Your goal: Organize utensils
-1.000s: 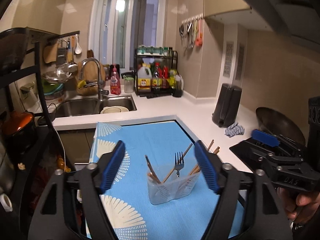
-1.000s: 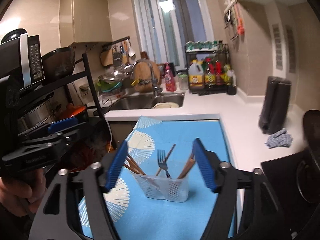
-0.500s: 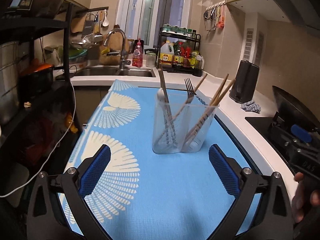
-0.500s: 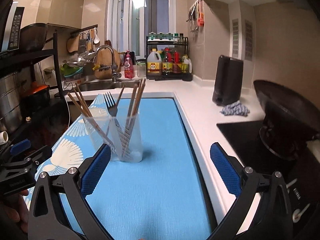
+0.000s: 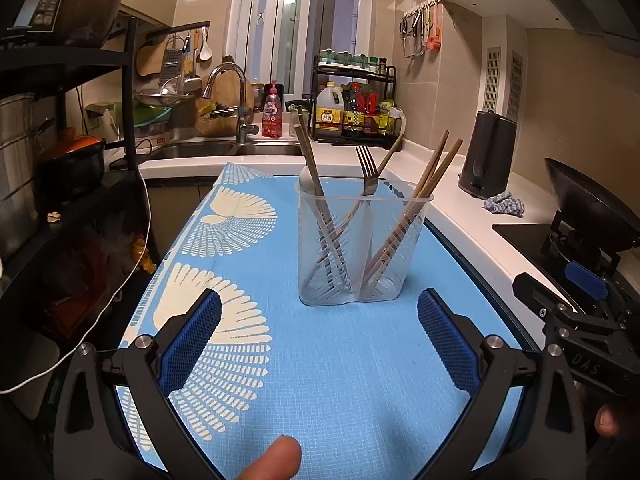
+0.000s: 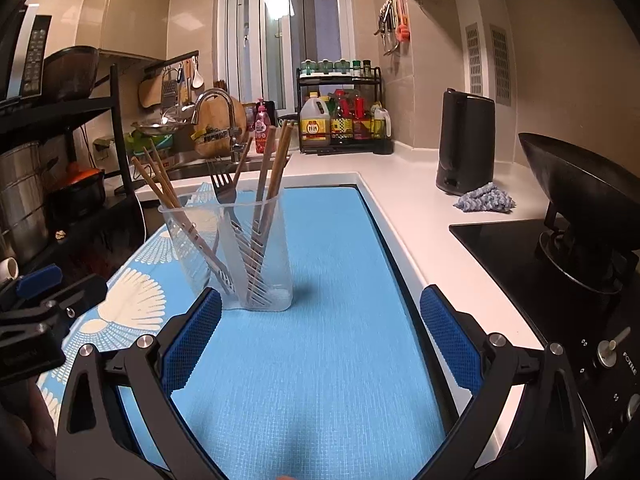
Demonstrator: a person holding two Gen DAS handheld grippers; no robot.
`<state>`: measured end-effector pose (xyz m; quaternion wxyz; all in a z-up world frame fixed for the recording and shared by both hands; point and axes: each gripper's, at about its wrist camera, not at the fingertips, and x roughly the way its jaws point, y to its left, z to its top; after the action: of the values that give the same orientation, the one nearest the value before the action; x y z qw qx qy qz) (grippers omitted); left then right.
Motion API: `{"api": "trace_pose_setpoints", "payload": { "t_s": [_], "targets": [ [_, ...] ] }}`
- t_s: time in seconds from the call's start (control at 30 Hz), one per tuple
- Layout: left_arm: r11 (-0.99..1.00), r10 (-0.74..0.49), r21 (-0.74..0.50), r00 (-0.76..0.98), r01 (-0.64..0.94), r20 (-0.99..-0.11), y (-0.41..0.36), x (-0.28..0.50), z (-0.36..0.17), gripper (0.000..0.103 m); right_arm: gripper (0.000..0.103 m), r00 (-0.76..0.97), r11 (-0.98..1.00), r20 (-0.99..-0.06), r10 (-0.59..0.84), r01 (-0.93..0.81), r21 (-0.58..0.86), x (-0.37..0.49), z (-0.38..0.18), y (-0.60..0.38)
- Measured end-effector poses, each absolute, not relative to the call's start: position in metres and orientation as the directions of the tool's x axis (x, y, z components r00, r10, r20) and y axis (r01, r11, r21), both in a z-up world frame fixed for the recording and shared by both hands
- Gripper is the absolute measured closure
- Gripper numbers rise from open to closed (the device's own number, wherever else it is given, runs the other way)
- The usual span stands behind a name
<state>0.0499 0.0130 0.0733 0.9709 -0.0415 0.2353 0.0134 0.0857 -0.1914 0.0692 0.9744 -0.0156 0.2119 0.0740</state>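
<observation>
From the left wrist view, the left gripper (image 5: 318,330) has its jaws wide apart with nothing between them. Just ahead, a clear plastic utensil holder (image 5: 362,248) stands upright on a blue mat (image 5: 340,380) that covers the bench (image 5: 460,204). A fork (image 5: 368,170) sticks up in the middle, with wooden chopsticks (image 5: 434,170) leaning to the right. This view also shows a pale spoon (image 5: 306,180) at the holder's left side, and the right gripper (image 5: 580,320) off to the right.

From the right wrist view, the right gripper (image 6: 320,330) also has wide, empty jaws. The utensil holder (image 6: 236,252) stands ahead and to the left. Only this view shows the stove knobs (image 6: 608,352) and a black wok (image 6: 580,200) close up.
</observation>
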Motion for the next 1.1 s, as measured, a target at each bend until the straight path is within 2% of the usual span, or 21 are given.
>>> {"api": "trace_pose_setpoints", "payload": {
  "t_s": [1.1],
  "targets": [
    [0.996,0.021,-0.067,0.882,-0.059,-0.470,0.0146,0.0496,0.0669,0.007,0.005,0.909,0.988,-0.394,0.139,-0.157,-0.014,0.0801,0.0701,-0.1885]
  ]
}}
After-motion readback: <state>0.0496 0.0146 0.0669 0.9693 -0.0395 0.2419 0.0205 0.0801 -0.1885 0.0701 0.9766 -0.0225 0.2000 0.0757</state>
